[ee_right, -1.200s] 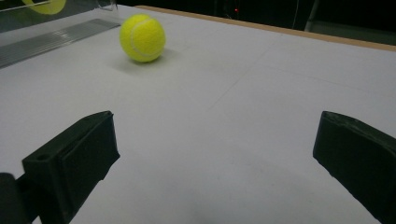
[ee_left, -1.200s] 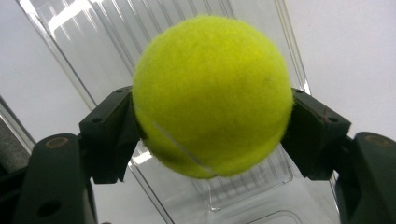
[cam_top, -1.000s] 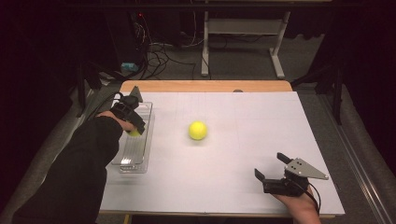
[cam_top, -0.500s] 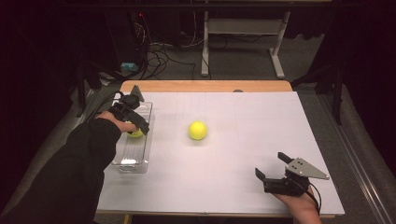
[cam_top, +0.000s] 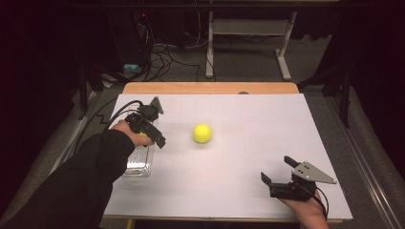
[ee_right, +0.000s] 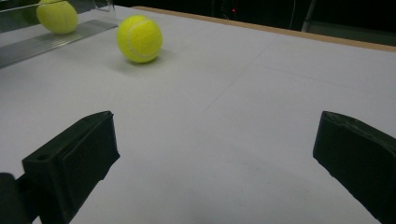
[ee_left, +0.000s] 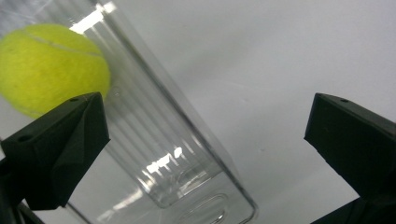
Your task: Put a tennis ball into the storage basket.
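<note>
Ball [ee_left: 49, 65] lying in the clear tray [ee_left: 187, 158] near the table's left edge, released there and free of the pads. Left gripper [cam_top: 152, 125] above the tray's right wall, jaws just been opening and now wide with nothing between them, likely backing off toward the middle for the next pick. Tray long and ribbed, set lengthwise along the left edge, holding that one ball toward its far end; rest of it looks bare, though the sleeve [cam_top: 81, 186] covers part of it from above.

Second ball [cam_top: 202, 133] loose on the white table [cam_top: 248, 157], around the middle and a little toward the far edge, well apart from the tray; presumably next to go in.

Right gripper [cam_top: 277, 177] resting low near the near right corner, jaws wide and holding nothing, pointed across the sheet at the loose ball, probably parked clear of the left hand's path.

Beyond the far edge, dark floor with cables [cam_top: 162, 57] and a desk frame [cam_top: 248, 43].
</note>
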Tool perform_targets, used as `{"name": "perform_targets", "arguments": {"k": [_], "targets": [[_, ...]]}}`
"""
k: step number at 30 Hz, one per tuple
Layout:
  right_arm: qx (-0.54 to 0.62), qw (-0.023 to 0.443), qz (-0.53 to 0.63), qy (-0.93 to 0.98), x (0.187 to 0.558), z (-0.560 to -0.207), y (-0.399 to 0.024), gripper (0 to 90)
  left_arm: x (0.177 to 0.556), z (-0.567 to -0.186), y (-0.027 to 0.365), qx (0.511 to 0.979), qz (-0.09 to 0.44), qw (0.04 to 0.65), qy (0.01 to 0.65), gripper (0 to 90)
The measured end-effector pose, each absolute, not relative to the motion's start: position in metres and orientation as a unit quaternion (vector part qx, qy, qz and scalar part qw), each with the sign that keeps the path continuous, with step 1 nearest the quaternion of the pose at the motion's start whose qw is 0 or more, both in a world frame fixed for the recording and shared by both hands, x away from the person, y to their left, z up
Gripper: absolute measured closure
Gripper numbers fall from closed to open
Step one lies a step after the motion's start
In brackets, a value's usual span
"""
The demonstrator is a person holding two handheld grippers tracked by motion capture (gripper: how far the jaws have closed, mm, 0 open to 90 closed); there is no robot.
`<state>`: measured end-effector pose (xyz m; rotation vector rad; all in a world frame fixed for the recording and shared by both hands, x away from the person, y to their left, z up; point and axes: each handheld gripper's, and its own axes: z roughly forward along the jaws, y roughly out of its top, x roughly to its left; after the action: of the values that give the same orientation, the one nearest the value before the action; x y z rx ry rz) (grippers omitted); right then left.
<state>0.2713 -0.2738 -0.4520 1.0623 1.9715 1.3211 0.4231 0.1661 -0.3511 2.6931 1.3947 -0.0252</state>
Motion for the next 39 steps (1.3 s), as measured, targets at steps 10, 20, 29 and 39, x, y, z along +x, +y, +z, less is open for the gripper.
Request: {"name": "perform_targets", "arguments": {"k": [10, 20, 29, 39], "targets": [[0.389, 0.266, 0.489, 0.735, 0.27, -0.452, -0.271, 0.0, 0.399, -0.36, 0.129, 0.909, -0.022, 0.074, 0.41, 0.7], [0.385, 0.264, 0.489, 0.737, 0.27, -0.453, -0.267, 0.0, 0.377, -0.37, 0.099, 0.918, -0.018, 0.089, 0.385, 0.7], [0.384, 0.262, 0.492, 0.736, 0.269, -0.452, -0.265, 0.0, 0.361, -0.382, 0.083, 0.925, -0.029, 0.095, 0.367, 0.7], [0.382, 0.262, 0.491, 0.738, 0.275, -0.452, -0.258, 0.0, 0.365, -0.38, 0.096, 0.917, -0.025, 0.099, 0.385, 0.7]]}}
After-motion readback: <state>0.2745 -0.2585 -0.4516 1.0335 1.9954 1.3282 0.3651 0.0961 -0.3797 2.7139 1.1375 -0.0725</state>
